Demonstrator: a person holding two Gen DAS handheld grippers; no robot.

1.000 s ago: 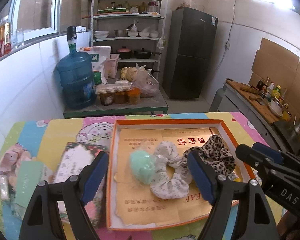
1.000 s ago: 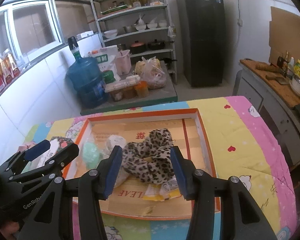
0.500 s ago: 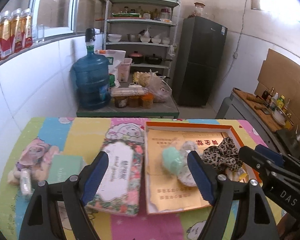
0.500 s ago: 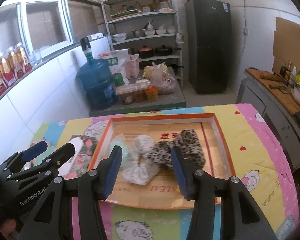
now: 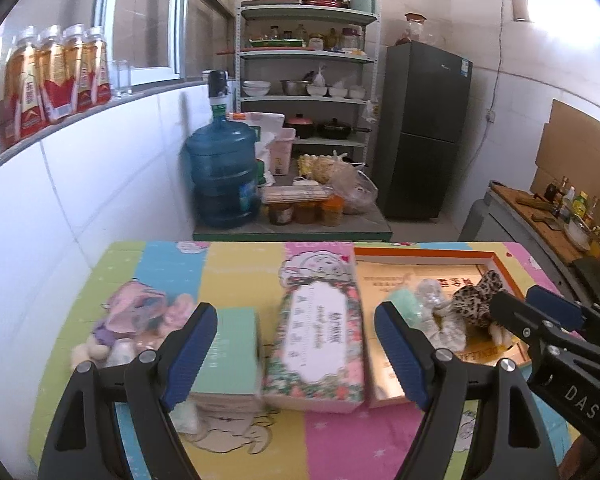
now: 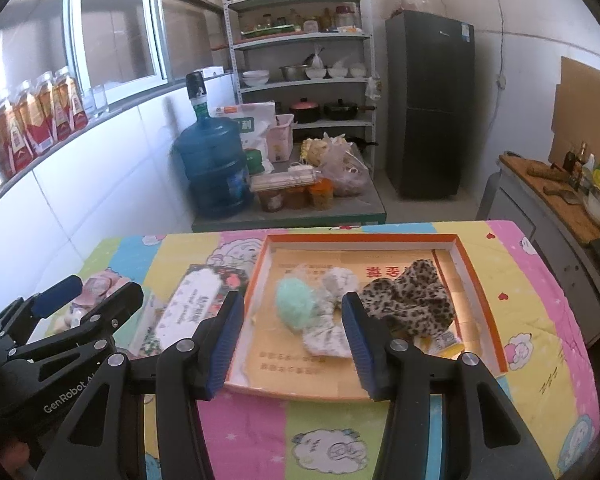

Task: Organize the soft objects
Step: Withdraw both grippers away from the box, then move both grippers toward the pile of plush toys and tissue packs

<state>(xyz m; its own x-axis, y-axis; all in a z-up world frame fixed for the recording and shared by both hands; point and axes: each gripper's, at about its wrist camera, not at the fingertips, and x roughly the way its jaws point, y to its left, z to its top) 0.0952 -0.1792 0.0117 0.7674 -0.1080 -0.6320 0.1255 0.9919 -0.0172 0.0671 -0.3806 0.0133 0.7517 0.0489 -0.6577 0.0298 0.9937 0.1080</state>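
Left tongs (image 5: pixel 296 350) wide apart, empty; right tongs (image 6: pixel 292 340) half apart, empty, both above bench (image 6: pixel 539 300). Orange tray (image 6: pixel 479 280) near far right edge: three soft items, mint puff (image 6: pixel 294 306), white scrunchie (image 6: pixel 331 292), leopard scrunchie (image 6: pixel 411 300). Left of it: one floral tissue pack (image 5: pixel 319 340), one green box (image 5: pixel 228 352).

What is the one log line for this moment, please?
left gripper: open, holds nothing | right gripper: open, holds nothing | tray: green puff, white scrunchie, leopard scrunchie | outside tray: flowered pack
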